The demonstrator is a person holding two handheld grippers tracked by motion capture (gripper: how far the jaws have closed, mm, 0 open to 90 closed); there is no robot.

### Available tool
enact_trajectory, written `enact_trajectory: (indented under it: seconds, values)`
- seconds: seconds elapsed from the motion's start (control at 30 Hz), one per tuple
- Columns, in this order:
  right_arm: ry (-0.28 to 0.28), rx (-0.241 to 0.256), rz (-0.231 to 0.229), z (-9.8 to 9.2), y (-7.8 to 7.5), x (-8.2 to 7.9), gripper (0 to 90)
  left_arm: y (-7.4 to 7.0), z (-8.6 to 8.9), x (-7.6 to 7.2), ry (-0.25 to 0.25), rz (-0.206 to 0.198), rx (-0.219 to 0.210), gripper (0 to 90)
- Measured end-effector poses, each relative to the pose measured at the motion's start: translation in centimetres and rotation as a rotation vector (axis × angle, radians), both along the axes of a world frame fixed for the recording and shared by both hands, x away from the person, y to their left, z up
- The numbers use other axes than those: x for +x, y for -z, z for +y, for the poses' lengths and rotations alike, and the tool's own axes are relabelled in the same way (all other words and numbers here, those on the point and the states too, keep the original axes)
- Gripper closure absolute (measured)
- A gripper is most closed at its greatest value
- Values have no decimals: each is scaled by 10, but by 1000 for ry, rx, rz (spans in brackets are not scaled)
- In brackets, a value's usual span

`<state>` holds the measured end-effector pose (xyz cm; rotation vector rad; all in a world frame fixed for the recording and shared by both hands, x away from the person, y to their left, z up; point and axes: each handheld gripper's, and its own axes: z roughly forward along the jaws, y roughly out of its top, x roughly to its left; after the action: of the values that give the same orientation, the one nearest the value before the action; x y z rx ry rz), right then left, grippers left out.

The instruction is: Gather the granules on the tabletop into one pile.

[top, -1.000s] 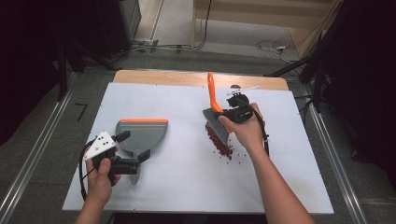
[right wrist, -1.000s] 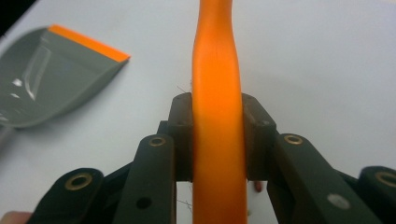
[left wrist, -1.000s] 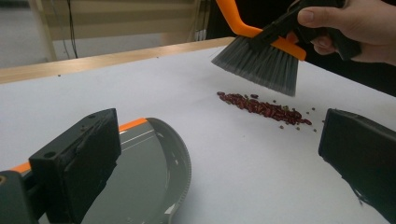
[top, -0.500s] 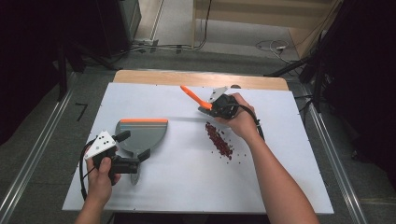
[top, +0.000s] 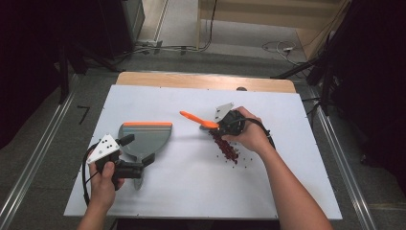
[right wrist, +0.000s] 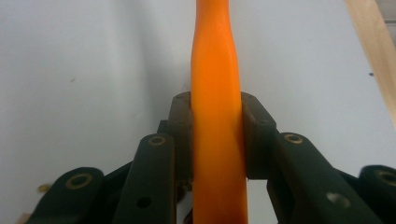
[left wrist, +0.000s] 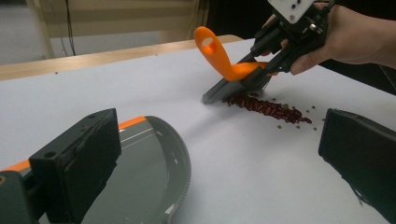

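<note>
My right gripper [top: 225, 125] is shut on the orange handle of a brush [top: 196, 119], which points left across the white table [top: 191, 191]. In the left gripper view the brush's dark bristles [left wrist: 233, 86] rest at the far end of a streak of red beans [left wrist: 266, 106]. The beans [top: 227, 149] lie just this side of the right hand. A grey dustpan [top: 143, 136] with an orange front lip lies flat at the left. My left gripper [top: 137, 151] stands open over its rear edge, jaws wide apart. The right gripper view shows the handle [right wrist: 215, 70] clamped between the pads.
A wooden strip [top: 206, 81] runs along the table's far edge. Metal rails [top: 28, 167] flank the table on both sides, and cables [top: 277, 48] lie on the floor beyond. White tabletop stretches between the dustpan and the beans.
The right gripper has swung the brush so that its handle points left instead of away, and has brought the bristles down at the far end of the beans. The left gripper has stayed put.
</note>
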<state>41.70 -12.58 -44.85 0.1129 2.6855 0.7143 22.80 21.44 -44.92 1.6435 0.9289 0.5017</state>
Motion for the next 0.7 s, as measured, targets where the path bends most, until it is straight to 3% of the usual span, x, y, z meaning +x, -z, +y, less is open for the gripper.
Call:
enact_trajectory:
  seconds: [0.57, 0.7]
  values:
    - [-63, -7, 41, -15, -2, -28, 689, 1, -2, 1, 9, 2, 3, 0]
    - [-15, 22, 42, -19, -6, -31, 688, 0, -3, 1, 9, 3, 4, 0]
